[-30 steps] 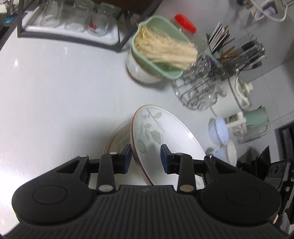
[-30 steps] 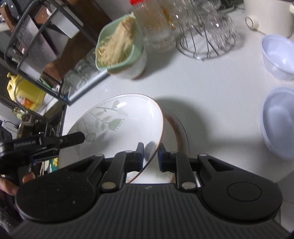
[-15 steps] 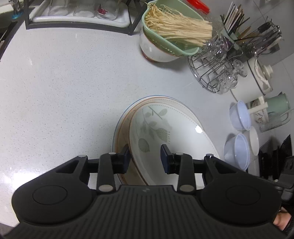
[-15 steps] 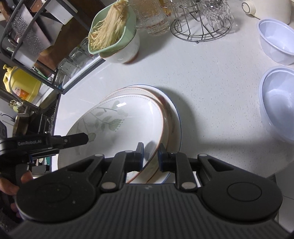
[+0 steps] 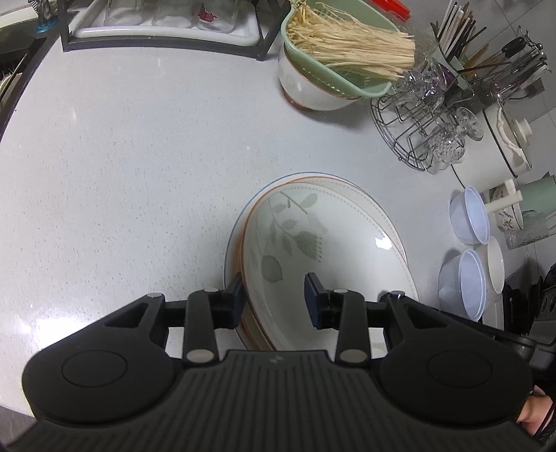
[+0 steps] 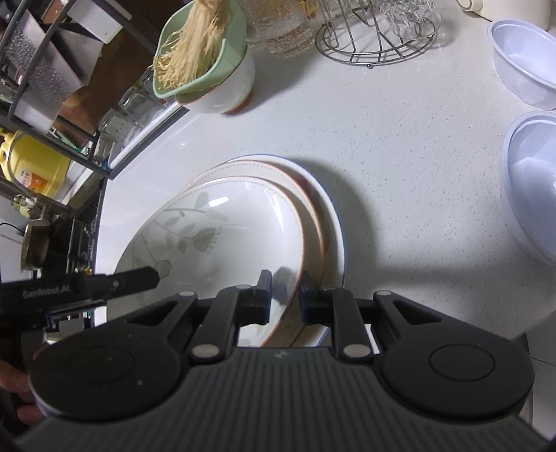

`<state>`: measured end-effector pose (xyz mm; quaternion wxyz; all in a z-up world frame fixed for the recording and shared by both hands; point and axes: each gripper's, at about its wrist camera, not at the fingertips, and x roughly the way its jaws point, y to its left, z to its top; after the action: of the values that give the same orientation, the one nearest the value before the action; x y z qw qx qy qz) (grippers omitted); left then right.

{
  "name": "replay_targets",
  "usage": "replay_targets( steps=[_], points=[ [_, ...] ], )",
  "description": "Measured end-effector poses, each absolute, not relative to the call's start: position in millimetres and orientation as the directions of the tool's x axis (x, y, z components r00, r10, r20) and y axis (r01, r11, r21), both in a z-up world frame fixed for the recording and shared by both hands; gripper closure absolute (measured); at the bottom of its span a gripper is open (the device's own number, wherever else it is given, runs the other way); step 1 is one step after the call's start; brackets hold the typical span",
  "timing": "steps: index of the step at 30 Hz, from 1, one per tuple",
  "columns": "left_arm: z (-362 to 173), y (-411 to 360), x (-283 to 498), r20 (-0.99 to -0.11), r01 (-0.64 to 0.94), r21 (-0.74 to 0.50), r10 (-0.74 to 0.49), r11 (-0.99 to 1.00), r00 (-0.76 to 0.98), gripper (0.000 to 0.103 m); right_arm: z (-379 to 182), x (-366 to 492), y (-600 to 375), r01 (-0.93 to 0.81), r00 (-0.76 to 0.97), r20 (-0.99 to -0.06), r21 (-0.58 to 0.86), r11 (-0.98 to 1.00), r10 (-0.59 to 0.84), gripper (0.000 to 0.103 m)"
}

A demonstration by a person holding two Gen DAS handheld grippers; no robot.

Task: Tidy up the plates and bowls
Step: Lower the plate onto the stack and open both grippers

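A white plate with a green leaf pattern (image 5: pixel 312 243) (image 6: pixel 226 243) lies nested on a stack of plates on the counter. Beneath it are a brown-rimmed plate (image 6: pixel 312 208) and a blue-rimmed plate (image 6: pixel 335 226). My left gripper (image 5: pixel 274 295) straddles the leaf plate's left rim. Its outer pad is against the rim and its inner pad is well inside the dish. One of its fingers (image 6: pixel 135 276) shows in the right wrist view, lying on the plate. My right gripper (image 6: pixel 285 292) is shut narrowly on the opposite rim.
On the pale counter (image 5: pixel 121 156) stand a white bowl holding a green strainer of pale strands (image 5: pixel 340 52), a wire rack of glasses (image 5: pixel 427 132) and two clear plastic bowls (image 5: pixel 465 215) (image 5: pixel 462 281). A black shelf with a tray of glasses (image 5: pixel 166 31) is at the back. A white pot (image 5: pixel 507 139) stands at the right.
The leaf plate was tilted above the stack. It has come down and now lies flat, nested on the lower plates. Both grippers kept their hold on its rim.
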<state>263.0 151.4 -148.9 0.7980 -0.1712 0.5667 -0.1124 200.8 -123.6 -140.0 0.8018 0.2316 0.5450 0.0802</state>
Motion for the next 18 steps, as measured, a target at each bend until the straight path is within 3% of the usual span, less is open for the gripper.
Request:
replay_targets(
  steps=[10, 18],
  points=[
    [-150, 175, 256, -0.839, -0.085, -0.468, -0.411, 0.880, 0.357, 0.063, -145, 206, -126, 0.142, 0.397, -0.831, 0.475, 0.868, 0.389, 0.086],
    [-144, 168, 254, -0.835, -0.029, -0.447, -0.405, 0.894, 0.371, 0.063, -133, 205, -134, 0.162, 0.421, -0.834, 0.456, 0.875, 0.356, 0.087]
  ],
)
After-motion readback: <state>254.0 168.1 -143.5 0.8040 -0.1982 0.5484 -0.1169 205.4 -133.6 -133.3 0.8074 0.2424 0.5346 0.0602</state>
